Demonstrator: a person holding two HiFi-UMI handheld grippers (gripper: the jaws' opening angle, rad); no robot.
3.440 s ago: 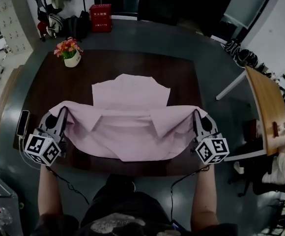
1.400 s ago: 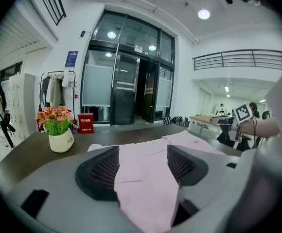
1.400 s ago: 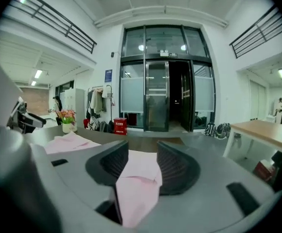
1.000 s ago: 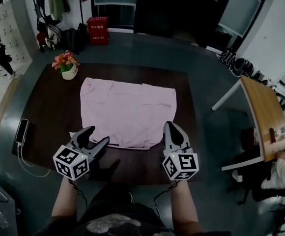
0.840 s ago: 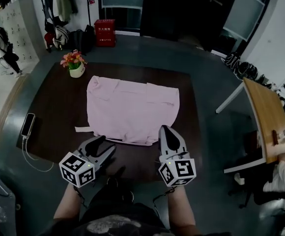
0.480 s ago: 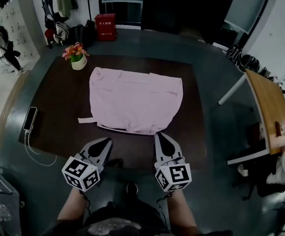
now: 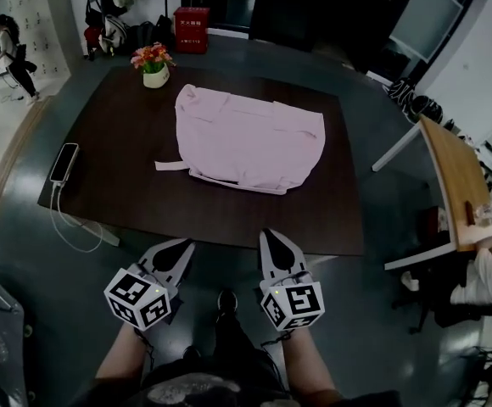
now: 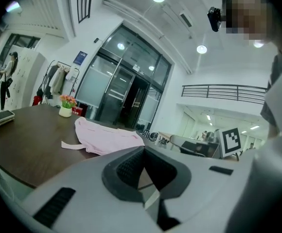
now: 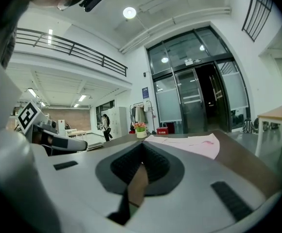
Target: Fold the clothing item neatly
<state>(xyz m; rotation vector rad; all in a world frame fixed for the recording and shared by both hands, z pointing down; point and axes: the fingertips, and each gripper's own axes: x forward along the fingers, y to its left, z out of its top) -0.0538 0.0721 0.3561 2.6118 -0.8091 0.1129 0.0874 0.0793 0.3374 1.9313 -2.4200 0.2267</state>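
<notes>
the pink garment (image 7: 250, 138) is lying folded on the worktop (image 7: 119, 151), seemingly finished apart from one stray strip. the left hand-held gripper (image 7: 181, 245), having just been closing, and the right hand-held gripper (image 7: 269, 236) are hanging clenched and empty, well apart from it.

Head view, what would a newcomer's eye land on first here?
The folded pink garment lying in the middle of the dark table stands out most. Below it, the left gripper and right gripper hang shut and empty, off the table's near edge. A flower pot sits at the far left corner.
</notes>
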